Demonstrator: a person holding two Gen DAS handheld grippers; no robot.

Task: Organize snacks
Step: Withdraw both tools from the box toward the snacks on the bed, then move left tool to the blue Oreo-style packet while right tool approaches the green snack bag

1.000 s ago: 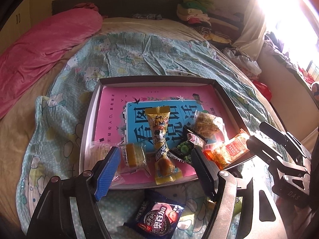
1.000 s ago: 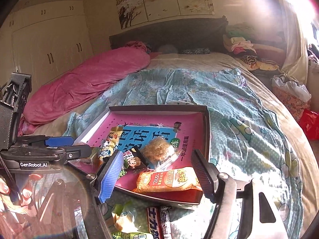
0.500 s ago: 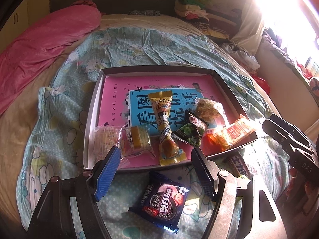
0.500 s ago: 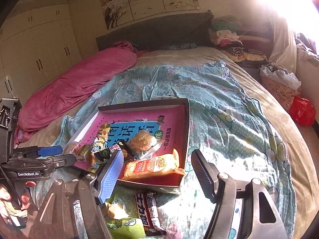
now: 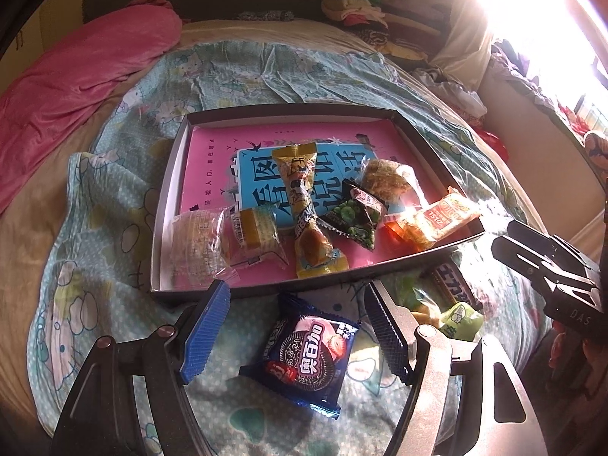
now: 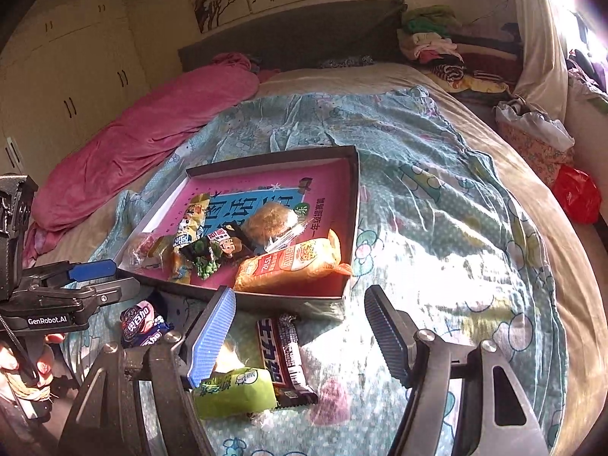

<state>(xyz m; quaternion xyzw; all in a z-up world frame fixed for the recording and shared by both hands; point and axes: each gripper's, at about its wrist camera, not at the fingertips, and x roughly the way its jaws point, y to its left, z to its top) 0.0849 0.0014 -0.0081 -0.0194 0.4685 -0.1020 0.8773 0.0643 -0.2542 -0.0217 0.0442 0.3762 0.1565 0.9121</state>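
Note:
A dark shallow tray (image 5: 167,205) with a pink book in it lies on the bedspread. It holds several snacks, among them a long yellow pack (image 5: 304,205), a green-pea pack (image 5: 353,220) and an orange pack (image 5: 437,220). In front of the tray lies a blue cookie pack (image 5: 304,357). My left gripper (image 5: 296,288) hangs open above it, not touching. My right gripper (image 6: 300,292) is open over a dark chocolate bar (image 6: 283,353) and a green pack (image 6: 235,395), both on the bedspread before the tray (image 6: 353,228). Each gripper shows in the other's view: right gripper (image 5: 503,233), left gripper (image 6: 121,277).
A pink blanket (image 5: 76,76) lies along the bed's left side. Folded clothes (image 6: 437,45) are piled by the headboard. A red bag (image 6: 577,193) sits off the bed at right. White wardrobes (image 6: 57,76) stand at left. A hand (image 6: 22,361) holds the left gripper.
Both grippers have drawn back from the tray and dipped a little. The cookie pack now shows whole between the left fingers, and the chocolate bar and green pack show between the right fingers.

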